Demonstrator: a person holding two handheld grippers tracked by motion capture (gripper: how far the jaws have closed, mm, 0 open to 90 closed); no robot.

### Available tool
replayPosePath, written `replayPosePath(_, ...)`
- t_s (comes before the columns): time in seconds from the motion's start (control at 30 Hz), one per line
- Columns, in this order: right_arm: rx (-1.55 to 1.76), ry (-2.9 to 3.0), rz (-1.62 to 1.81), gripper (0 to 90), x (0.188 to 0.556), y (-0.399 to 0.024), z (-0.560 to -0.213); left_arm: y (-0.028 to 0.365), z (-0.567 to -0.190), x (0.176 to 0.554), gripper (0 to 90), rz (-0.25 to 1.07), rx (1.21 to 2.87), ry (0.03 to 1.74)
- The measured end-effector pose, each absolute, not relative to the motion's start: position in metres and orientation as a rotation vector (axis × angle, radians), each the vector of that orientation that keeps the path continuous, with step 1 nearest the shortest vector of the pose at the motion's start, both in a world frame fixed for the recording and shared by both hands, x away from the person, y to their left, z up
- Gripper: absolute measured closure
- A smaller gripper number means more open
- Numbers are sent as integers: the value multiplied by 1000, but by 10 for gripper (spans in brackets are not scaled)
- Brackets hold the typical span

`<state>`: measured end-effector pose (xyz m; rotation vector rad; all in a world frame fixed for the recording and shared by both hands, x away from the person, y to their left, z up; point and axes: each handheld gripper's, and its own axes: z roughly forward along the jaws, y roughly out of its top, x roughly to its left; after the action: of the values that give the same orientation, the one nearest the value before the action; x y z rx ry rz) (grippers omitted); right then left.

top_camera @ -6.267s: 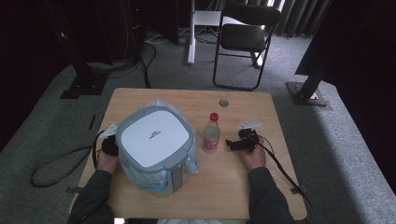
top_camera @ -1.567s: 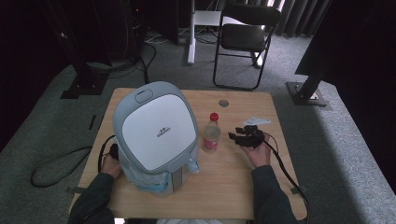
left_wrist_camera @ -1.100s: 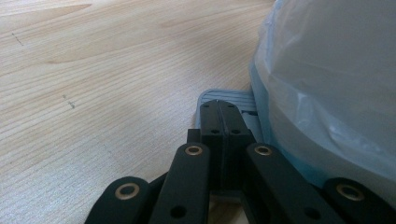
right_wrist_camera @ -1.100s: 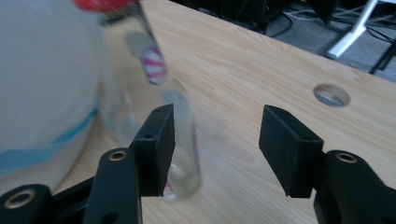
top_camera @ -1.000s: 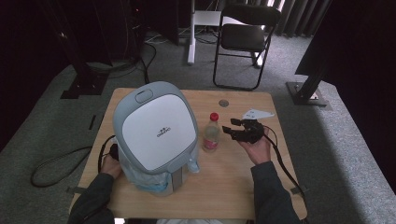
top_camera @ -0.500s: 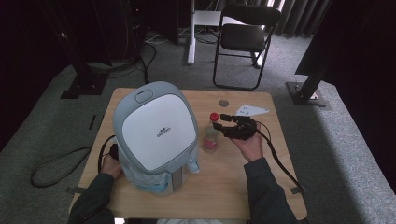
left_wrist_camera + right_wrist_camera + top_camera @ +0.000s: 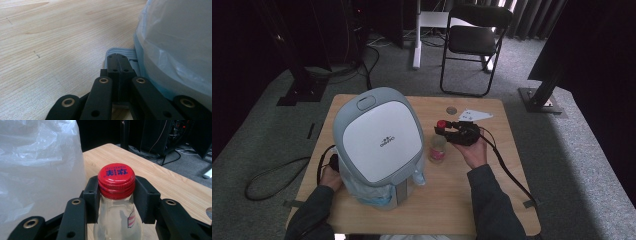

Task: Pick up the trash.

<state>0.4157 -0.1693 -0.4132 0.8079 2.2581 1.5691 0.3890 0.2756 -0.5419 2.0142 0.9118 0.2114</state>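
Right gripper [image 7: 116, 195] jaws clamp the neck of the bottle [image 7: 116, 220] just under its red cap [image 7: 116, 180], one pad on each side, both touching. They have just been closing, with the bottle neck between them. Left gripper [image 7: 117, 61] jaws are pressed together, nothing between them, tips resting on the grey pedal [image 7: 120, 53] at the foot of the bin [image 7: 379, 137].

Bottle [image 7: 438, 145] stands upright on the table [image 7: 492, 185], just right of the bin, near the table's middle. Bin lid is up, its white face tilted toward the camera, with the plastic liner [image 7: 175, 50] bulging below it. Right hand [image 7: 472, 147] sits behind the right gripper [image 7: 447, 132], cable trailing off to the table's right edge. Left hand [image 7: 331, 175] is tucked beside the bin's left lower side.

Versus the earlier frames: the right gripper was well right of the bottle, then slid left in steps and now grips the cap end. The bin lid was down at the earliest frame and stands raised since. Bottle stays in the same spot. Left hand is unmoved.

A small round disc [image 7: 451, 109] and a white paper slip [image 7: 475, 115] lie near the far edge.
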Motion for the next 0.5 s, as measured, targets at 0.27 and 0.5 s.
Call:
replayPosePath(0.27, 778, 2263, 1529, 605, 418, -166, -410, 276, -542, 389, 900, 211, 2016, 911)
replayPosePath(0.5, 785, 2253, 1521, 612, 422, -167, -409, 276, -542, 389, 900, 210, 2016, 911)
